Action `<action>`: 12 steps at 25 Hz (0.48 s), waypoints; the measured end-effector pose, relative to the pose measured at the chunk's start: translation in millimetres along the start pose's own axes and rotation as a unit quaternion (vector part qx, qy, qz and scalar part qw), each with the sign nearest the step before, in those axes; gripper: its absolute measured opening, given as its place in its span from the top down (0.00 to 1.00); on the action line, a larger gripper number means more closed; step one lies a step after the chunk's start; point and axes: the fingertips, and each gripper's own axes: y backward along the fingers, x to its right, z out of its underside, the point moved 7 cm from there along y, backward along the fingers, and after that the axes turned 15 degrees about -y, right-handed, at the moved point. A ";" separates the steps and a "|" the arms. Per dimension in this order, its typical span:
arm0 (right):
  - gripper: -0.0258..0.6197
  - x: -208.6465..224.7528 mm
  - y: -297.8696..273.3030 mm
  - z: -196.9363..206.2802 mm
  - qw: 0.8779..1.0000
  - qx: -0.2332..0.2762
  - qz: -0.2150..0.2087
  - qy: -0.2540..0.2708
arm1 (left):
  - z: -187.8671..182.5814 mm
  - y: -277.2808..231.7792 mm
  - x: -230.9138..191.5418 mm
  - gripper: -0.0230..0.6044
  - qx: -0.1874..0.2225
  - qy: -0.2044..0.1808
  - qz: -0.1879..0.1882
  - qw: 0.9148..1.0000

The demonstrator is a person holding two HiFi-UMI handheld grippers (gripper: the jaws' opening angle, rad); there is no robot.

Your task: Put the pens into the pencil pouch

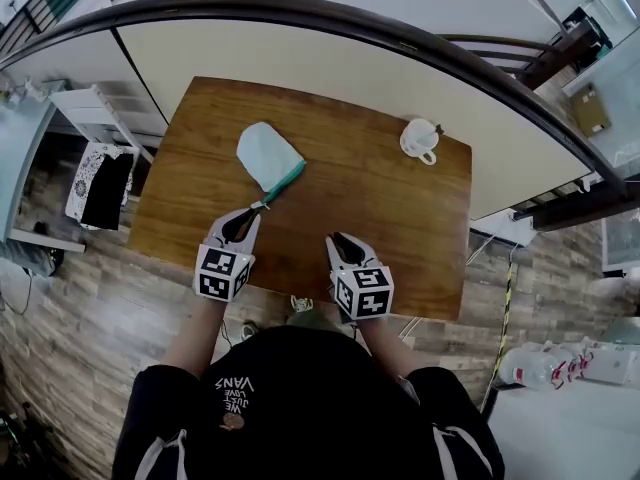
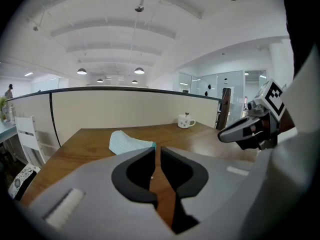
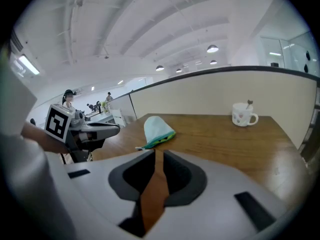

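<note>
L tongs (image 1: 247, 215) narrow, empty | R tongs (image 1: 340, 239) narrow, empty | pouch (image 1: 268, 157) on table (image 1: 385, 203)

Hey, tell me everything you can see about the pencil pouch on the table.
The pencil pouch is a soft, pale mint fabric sleeve with one rounded end and a green zipper edge ending in a small pull. It lies flat on the wooden table, rounded end away from the person, pull toward the left tool, which looks clear of it. Only the table touches it.
</note>
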 end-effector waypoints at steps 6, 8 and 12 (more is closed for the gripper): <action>0.90 -39.9 16.2 9.6 0.999 0.037 0.012 0.001 | 4.4 48.3 1.1 0.92 0.014 0.000 0.008 1.000; 0.91 -52.2 22.0 14.8 0.999 0.043 0.013 0.002 | 7.5 64.6 2.8 0.93 0.015 0.002 0.012 1.000; 0.92 -73.1 31.1 26.3 0.999 0.048 0.014 0.005 | 11.6 94.0 8.4 0.94 0.020 -0.004 0.017 1.000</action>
